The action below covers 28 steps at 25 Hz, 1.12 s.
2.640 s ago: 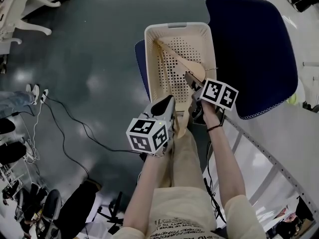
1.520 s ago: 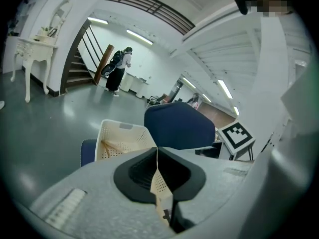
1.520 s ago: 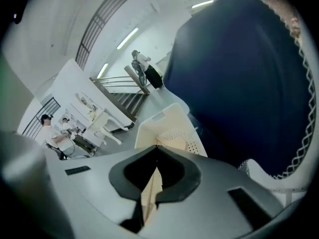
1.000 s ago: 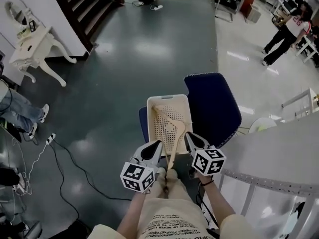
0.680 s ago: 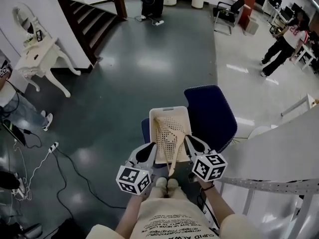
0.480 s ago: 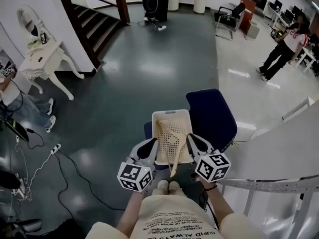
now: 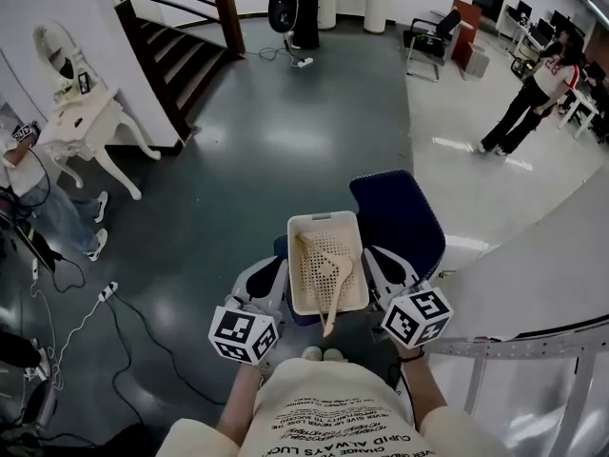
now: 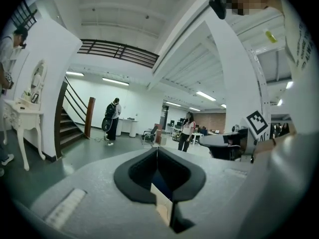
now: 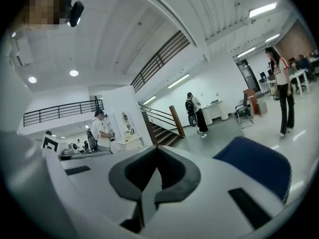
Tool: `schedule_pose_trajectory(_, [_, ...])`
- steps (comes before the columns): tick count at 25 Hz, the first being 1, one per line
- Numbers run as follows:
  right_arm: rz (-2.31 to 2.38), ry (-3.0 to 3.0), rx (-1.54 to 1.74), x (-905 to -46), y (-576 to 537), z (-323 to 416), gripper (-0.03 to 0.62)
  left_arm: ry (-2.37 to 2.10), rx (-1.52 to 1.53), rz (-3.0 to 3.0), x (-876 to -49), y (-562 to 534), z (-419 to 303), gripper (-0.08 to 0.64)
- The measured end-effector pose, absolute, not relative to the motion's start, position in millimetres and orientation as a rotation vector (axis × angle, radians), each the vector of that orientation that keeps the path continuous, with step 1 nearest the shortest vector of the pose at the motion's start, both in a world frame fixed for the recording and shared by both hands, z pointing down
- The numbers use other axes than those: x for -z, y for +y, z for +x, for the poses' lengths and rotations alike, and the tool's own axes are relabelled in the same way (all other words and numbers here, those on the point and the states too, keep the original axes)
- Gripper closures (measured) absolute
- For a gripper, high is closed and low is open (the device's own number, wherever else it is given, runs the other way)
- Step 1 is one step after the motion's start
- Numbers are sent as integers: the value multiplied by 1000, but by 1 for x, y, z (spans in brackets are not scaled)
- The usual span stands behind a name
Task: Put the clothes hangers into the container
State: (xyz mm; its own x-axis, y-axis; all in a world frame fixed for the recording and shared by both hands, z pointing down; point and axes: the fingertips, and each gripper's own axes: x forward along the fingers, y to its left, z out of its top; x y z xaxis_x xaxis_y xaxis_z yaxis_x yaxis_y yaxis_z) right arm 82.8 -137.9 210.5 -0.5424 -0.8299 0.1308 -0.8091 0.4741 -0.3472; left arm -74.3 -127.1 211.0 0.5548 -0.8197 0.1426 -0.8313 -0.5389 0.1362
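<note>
A cream perforated basket (image 7: 298,291) rests on a blue chair (image 7: 400,212) in the head view. Wooden clothes hangers (image 7: 325,255) lie inside it, and one end (image 7: 330,322) pokes out over the near rim. My left gripper (image 7: 269,267) hangs at the basket's near left corner, shut and empty. At the near right corner my right gripper (image 7: 374,255) is also shut and empty. In the left gripper view the left gripper (image 8: 157,151) has its jaws closed together. The right gripper (image 9: 157,152) looks the same in the right gripper view. Neither touches a hanger.
A white vanity table (image 7: 81,122) and a staircase (image 7: 176,36) stand at the left. A cable (image 7: 90,307) runs over the dark floor. A white railing (image 7: 519,346) crosses the right side. People (image 7: 523,103) stand far off at the back and right.
The view has pulled back and up, so the basket looks smaller. Both grippers have drawn back from the hanger to the basket's near corners; the right gripper no longer sits on the hanger.
</note>
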Motion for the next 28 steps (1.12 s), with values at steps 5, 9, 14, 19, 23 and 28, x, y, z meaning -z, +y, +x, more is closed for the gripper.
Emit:
schedule_pose_trajectory(5, [-1462, 2656, 494, -200, -135, 87, 589, -1438, -89, 2617, -204, -124, -76, 537])
schedule_pose_trajectory(9, [-1501, 2642, 463, -198, -136, 91, 589, -1452, -72, 2624, -199, -124, -78, 537])
schedule_pose_trajectory(14, [-1540, 2651, 420, -199, -134, 93, 591, -1469, -59, 2623, -196, -125, -83, 537])
schedule_pose_trajectory(19, [-1561, 2652, 386, -194, -133, 97, 591, -1487, -66, 2619, -193, -123, -86, 537])
schedule_pose_trajectory(23, [-1580, 2644, 368, -193, -132, 98, 591, -1499, -75, 2614, -195, -122, -92, 537])
schedule_pose_trajectory(28, [-1602, 2646, 353, -193, -130, 100, 591, -1506, -76, 2604, -196, -119, -96, 537])
